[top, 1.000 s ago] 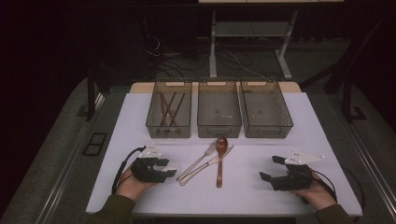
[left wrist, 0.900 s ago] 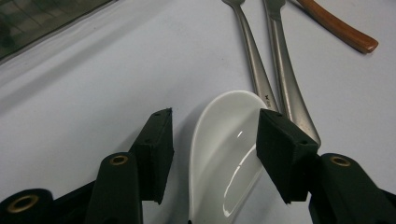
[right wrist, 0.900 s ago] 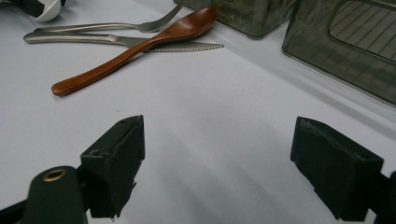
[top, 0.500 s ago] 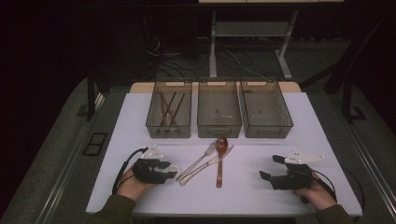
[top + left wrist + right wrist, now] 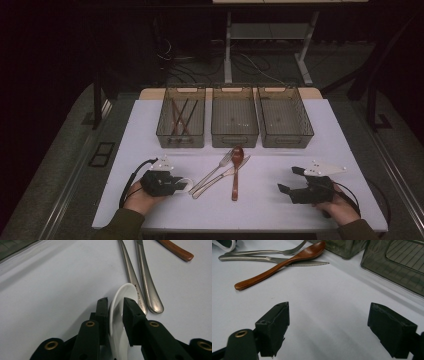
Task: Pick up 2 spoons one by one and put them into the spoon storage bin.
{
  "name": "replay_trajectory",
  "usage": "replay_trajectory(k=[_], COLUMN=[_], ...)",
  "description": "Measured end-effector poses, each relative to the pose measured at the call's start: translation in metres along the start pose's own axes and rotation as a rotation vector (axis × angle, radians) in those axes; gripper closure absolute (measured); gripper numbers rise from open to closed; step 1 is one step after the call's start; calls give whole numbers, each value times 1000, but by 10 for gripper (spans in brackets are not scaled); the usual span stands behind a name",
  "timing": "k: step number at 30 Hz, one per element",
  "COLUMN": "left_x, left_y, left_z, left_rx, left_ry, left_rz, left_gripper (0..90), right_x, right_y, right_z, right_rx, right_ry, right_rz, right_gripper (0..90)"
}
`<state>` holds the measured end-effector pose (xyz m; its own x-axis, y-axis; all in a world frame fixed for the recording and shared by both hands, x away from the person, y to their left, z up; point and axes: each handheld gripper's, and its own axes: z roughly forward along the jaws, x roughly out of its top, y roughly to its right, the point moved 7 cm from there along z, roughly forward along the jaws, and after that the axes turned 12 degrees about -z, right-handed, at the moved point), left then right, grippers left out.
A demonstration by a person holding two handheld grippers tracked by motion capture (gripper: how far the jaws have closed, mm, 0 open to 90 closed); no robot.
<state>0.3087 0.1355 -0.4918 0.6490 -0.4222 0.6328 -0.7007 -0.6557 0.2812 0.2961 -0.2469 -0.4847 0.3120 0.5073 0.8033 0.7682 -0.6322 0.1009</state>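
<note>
My left gripper (image 5: 181,184) rests at the table's front left, its jaws just having closed onto the rim of a white spoon (image 5: 117,315), which stands on edge between the pads. Just beyond its tips lie a metal fork (image 5: 215,170) and a knife (image 5: 222,177), handles toward me, with a wooden spoon (image 5: 235,172) across them. In the left gripper view both metal handles (image 5: 132,277) end right at the white spoon. My right gripper (image 5: 288,179) sits at the front right, jaws wide open on bare table (image 5: 329,315).
Three dark see-through bins stand in a row at the back: the left one (image 5: 180,140) holds brown chopsticks (image 5: 182,115), while the middle (image 5: 235,139) and right (image 5: 287,140) look bare. The white table (image 5: 320,130) ends close behind both hands.
The left gripper's jaws have drawn together around the white spoon. Neither hand has shifted, and the cutlery lies as before.
</note>
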Motion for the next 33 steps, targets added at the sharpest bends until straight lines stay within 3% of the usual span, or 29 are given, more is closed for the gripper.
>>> replay_trajectory(k=[8,20,33], left_x=[1,2,5], left_y=[0,-1,0], left_z=[-4,-6,-15], left_rx=[-7,26,23], left_ry=[10,4,39], left_rz=[-8,15,11], left_gripper=[823,831,831], right_x=[0,0,7], right_y=[-1,-1,-7], right_z=[0,-1,6], right_rx=[2,4,5], right_ry=[-3,2,22], right_rz=[-2,-4,-16], right_gripper=[179,178,178])
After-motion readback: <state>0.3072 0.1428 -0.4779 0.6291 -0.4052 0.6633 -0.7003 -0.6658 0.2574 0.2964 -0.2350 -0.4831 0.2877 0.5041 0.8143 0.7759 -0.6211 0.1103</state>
